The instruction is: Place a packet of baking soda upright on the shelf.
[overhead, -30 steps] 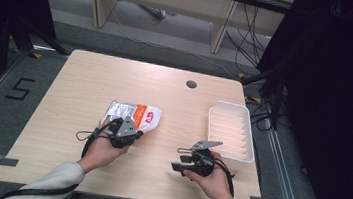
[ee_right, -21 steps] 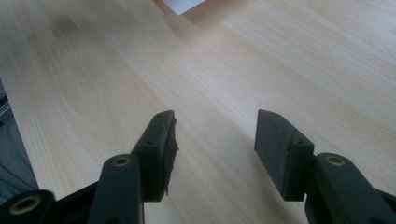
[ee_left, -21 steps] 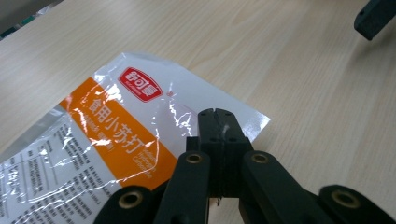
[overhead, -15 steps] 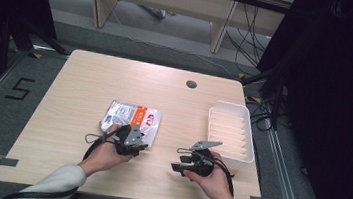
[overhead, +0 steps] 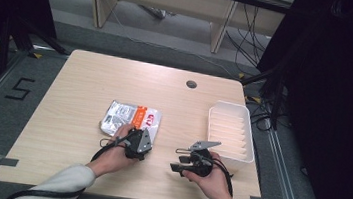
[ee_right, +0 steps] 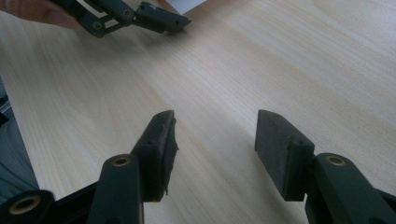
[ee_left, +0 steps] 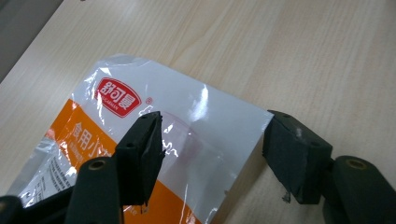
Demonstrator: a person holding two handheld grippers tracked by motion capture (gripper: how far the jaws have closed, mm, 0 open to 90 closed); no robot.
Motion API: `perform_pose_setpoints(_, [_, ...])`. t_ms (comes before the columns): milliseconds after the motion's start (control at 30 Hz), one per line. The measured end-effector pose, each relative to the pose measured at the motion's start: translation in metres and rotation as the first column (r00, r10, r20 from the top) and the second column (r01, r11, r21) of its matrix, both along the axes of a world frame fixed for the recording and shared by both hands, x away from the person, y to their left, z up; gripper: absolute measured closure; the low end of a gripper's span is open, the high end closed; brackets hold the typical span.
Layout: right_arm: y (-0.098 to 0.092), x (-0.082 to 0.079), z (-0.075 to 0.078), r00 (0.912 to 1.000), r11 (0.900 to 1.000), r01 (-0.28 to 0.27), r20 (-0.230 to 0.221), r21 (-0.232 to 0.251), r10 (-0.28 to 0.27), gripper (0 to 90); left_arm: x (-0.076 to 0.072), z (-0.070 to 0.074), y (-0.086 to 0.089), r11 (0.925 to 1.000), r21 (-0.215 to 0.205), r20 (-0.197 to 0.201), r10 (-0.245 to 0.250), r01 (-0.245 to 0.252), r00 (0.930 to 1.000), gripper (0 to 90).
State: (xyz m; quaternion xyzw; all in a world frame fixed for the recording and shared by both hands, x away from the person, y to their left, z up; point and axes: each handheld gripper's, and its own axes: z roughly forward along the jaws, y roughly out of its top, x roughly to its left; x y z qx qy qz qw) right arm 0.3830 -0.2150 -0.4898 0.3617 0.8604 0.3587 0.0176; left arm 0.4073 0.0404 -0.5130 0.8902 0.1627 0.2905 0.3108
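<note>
Straddling the near corner of the orange-and-white food pouch [ee_left: 154, 154], the left gripper [ee_left: 212, 147] has its jaws spread; its body hides the pouch's lower edge. The right gripper [ee_right: 215, 149], jaws apart, hovers over bare table [overhead: 90, 84], beside the white tray [overhead: 231, 131].

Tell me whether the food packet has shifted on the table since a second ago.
Yes. The food packet was lifted and tilted in the left gripper; now it lies flat, no closer to the white tray.
</note>
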Motion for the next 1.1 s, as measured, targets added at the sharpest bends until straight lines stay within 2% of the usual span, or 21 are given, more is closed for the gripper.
perform_pose_setpoints(33, [0.0, 0.0, 0.0, 1.0, 1.0, 0.0, 0.0, 0.0, 0.0, 48.7, 0.0, 0.0, 0.0, 1.0, 0.0, 0.0, 0.0, 0.0, 1.0, 37.9])
perform_pose_setpoints(167, [0.0, 0.0, 0.0, 1.0, 1.0, 0.0, -0.002, 0.002, 0.0, 48.7, 0.0, 0.0, 0.0, 0.9982, 0.06, 0.056, 0.005, -0.008, 0.9984, 38.4])
perform_pose_setpoints(300, [0.0, 0.0, 0.0, 1.0, 1.0, -0.001, 0.001, 0.002, 0.001, 48.7, -0.001, 0.0, 0.001, 0.9973, 0.072, 0.062, 0.012, -0.016, 0.998, 42.9])
perform_pose_setpoints(333, [0.0, 0.0, 0.0, 1.0, 1.0, -0.001, 0.0, 0.001, 0.001, 48.7, 0.0, 0.0, 0.003, 0.9949, 0.095, 0.086, 0.025, -0.034, 0.996, 44.6])
perform_pose_setpoints(400, [0.0, 0.0, 0.0, 1.0, 1.0, 0.0, 0.0, 0.0, 0.0, 48.7, 0.0, -0.001, 0.004, 0.9949, 0.091, 0.079, 0.035, -0.043, 0.9962, 47.7])
perform_pose_setpoints(433, [0.0, 0.0, 0.0, 1.0, 1.0, -0.001, 0.003, 0.001, 0.001, 48.7, 0.002, -0.001, 0.006, 0.9952, 0.073, 0.065, 0.06, -0.065, 0.9961, 49.1])
perform_pose_setpoints(500, [0.0, 0.0, 0.0, 1.0, 1.0, -0.001, 0.002, 0.0, 0.001, 48.7, 0.002, -0.001, 0.007, 0.9952, 0.066, 0.055, 0.068, -0.072, 0.9962, 52.9])
perform_pose_setpoints(533, [0.0, 0.0, 0.0, 1.0, 1.0, -0.001, 0.002, 0.0, 0.001, 48.7, 0.003, -0.002, 0.008, 0.9952, 0.054, 0.032, 0.08, -0.082, 0.9963, 55.1])
perform_pose_setpoints(600, [0.0, 0.0, 0.0, 1.0, 1.0, -0.002, 0.002, 0.0, 0.002, 48.7, 0.003, -0.001, 0.008, 0.9949, 0.047, 0.025, 0.088, -0.09, 0.9958, 62.3])
perform_pose_setpoints(667, [0.0, 0.0, 0.0, 1.0, 1.0, -0.002, 0.001, 0.0, 0.002, 48.7, 0.004, -0.002, 0.01, 0.994, 0.023, -0.018, 0.108, -0.107, 0.994, 71.4])
perform_pose_setpoints(700, [0.0, 0.0, 0.0, 1.0, 1.0, -0.002, 0.001, 0.0, 0.002, 48.7, 0.004, -0.002, 0.01, 0.994, 0.023, -0.018, 0.108, -0.107, 0.994, 74.9])
perform_pose_setpoints(800, [0.0, 0.0, 0.0, 1.0, 1.0, -0.001, -0.002, 0.001, 0.001, 48.7, 0.005, -0.002, 0.013, 0.9929, 0.004, -0.052, 0.119, -0.119, 0.9915, 83.0])
perform_pose_setpoints(833, [0.001, 0.0, -0.002, 0.9999, 1.0, 0.005, 0.009, 0.02, -0.006, 48.7, 0.006, -0.002, 0.014, 0.9917, -0.031, -0.093, 0.122, -0.125, 0.9882, 88.6])
perform_pose_setpoints(867, [0.001, 0.0, -0.002, 0.9999, 1.0, 0.005, 0.009, 0.02, -0.006, 48.7, 0.006, -0.002, 0.014, 0.9917, -0.031, -0.093, 0.122, -0.125, 0.9882, 89.4])
perform_pose_setpoints(900, [0.001, 0.0, -0.002, 0.9999, 1.0, 0.005, 0.009, 0.021, -0.005, 48.6, 0.009, -0.002, 0.017, 0.99, -0.062, -0.115, 0.119, -0.127, 0.9862, 89.7])
perform_pose_setpoints(1033, [0.001, 0.0, -0.002, 0.9999, 1.0, 0.006, 0.012, 0.024, -0.006, 48.7, 0.011, 0.001, 0.02, 0.9882, -0.079, -0.128, 0.12, -0.131, 0.9845, 89.9])
perform_pose_setpoints(1067, [0.0, 0.0, 0.0, 1.0, 1.0, -0.004, 0.001, 0.0, 0.004, 48.7, 0.012, 0.003, 0.022, 0.9861, -0.099, -0.137, 0.119, -0.133, 0.9834, 90.0])
perform_pose_setpoints(1100, [0.0, 0.0, 0.0, 1.0, 1.0, -0.004, 0.001, 0.0, 0.004, 48.7, 0.012, 0.003, 0.022, 0.9861, -0.099, -0.137, 0.119, -0.133, 0.9834, 90.0])
